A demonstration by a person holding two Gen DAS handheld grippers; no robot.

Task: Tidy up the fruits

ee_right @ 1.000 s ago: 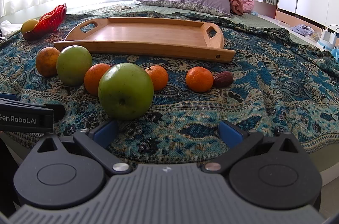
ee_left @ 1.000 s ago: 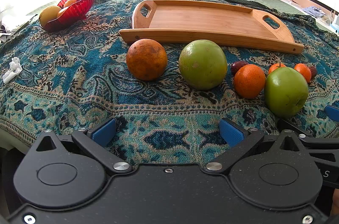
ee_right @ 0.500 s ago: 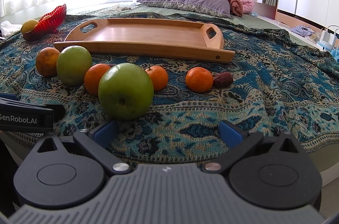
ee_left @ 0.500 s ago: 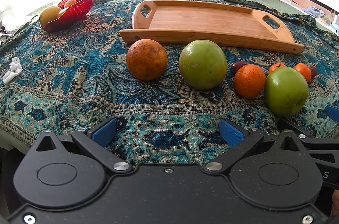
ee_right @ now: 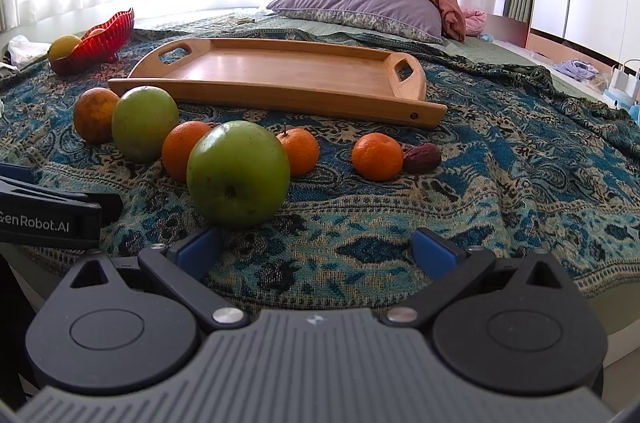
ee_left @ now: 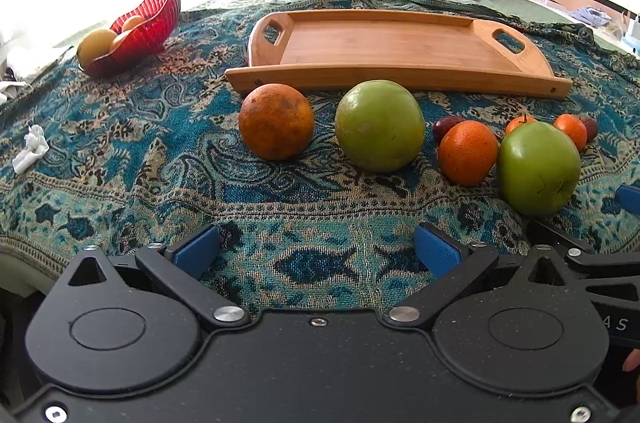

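My left gripper (ee_left: 316, 247) and right gripper (ee_right: 316, 247) both hang spread and empty. The glossy round green apple (ee_right: 238, 174) at my right gripper's 11 o'clock looks hefty, firm and slick; I'd pinch across its widest middle. The long bamboo tray (ee_right: 276, 73) at 12 o'clock is bare; the ribbed red glass bowl (ee_left: 140, 29) holds yellowish fruit.

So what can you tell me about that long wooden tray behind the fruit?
The long rectangular wooden tray looks like pale bamboo, with a low raised rim and a cut-out handle at each end. It is empty and lies flat on the blue patterned bedspread, behind the row of fruit. The large brownish orange and the big green apple sit just in front of its near edge; contact cannot be told.
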